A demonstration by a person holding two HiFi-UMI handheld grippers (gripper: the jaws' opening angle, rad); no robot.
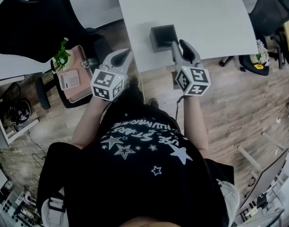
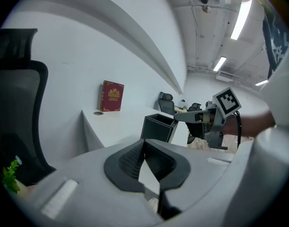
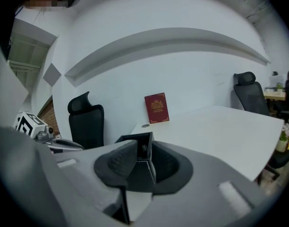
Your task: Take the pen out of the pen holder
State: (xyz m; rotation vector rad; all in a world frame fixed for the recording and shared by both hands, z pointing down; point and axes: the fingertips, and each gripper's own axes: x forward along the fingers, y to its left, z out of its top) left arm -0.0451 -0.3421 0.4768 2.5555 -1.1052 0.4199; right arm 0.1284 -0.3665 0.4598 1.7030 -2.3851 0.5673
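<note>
Pen holder [image 1: 163, 37]: dark square box, upright on the white bench [image 1: 206, 13], close to its near edge. Pen not made out in the dark interior. Right claw [image 1: 178, 43] at the holder's near-right corner; pads part-spread, that corner showing in the gap, no press on it discernible. Left claw [image 1: 122, 56] left of the holder, just outside the bench's left edge, over the floor; tips pressed together, nothing between them. Bench top runs open beyond and right of the holder, up to a red book [image 3: 157, 108] standing against the wall. Black chair [image 1: 31, 22] well left of the holder
</note>
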